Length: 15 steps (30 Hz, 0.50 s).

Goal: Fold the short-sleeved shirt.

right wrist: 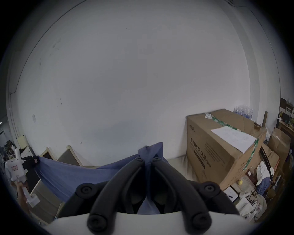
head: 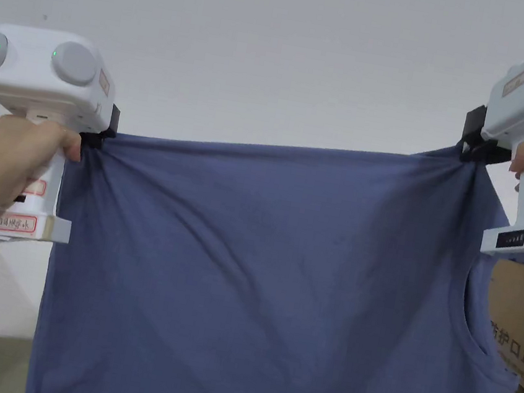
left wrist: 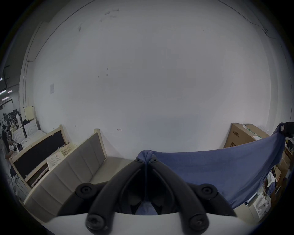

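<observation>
Storeroom-like workspace: stacked cardboard boxes (right wrist: 222,147), leaning bed headboards (left wrist: 93,157).

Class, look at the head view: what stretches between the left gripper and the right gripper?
The blue shirt hangs spread between the left gripper and the right gripper, each clamped on an upper corner; nothing else spans that gap.

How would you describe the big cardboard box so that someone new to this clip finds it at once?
Start at the blue shirt stretched between the two grippers, then look past its right edge. The cardboard box stands there against the white wall, largest of the boxes, with a white sheet on its top.
</observation>
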Each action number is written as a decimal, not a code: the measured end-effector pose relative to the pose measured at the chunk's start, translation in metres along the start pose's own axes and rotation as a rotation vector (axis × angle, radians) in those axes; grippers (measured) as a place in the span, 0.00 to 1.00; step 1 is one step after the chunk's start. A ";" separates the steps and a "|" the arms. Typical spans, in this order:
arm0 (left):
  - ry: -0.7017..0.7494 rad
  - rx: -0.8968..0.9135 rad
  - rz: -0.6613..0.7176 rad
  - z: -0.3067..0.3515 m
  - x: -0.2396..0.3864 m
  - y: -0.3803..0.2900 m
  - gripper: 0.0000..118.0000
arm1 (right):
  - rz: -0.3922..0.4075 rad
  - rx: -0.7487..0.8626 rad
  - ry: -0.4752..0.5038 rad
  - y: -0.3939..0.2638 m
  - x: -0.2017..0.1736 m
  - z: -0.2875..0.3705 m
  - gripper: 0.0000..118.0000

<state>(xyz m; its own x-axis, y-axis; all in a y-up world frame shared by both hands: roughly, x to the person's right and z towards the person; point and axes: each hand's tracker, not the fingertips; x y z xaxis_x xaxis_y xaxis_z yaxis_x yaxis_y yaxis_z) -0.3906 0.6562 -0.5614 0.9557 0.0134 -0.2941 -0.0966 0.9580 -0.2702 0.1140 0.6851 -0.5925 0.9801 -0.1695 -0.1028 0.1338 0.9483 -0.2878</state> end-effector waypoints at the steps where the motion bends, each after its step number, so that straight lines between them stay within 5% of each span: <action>1: 0.006 0.010 -0.010 -0.006 0.002 0.004 0.00 | 0.013 0.012 -0.001 0.003 -0.003 -0.002 0.02; 7: 0.055 0.005 -0.082 -0.078 0.005 -0.002 0.00 | 0.090 -0.041 -0.034 -0.013 -0.013 -0.076 0.02; 15: 0.056 -0.213 -0.086 -0.174 0.026 -0.164 0.00 | 0.051 -0.310 -0.075 -0.154 0.018 -0.193 0.02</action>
<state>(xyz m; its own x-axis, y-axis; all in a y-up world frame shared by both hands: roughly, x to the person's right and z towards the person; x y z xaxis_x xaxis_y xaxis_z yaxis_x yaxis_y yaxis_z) -0.3985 0.4500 -0.6842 0.9466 -0.0872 -0.3104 -0.0777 0.8726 -0.4823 0.0825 0.4842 -0.7341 0.9940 -0.0930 -0.0575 0.0449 0.8263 -0.5615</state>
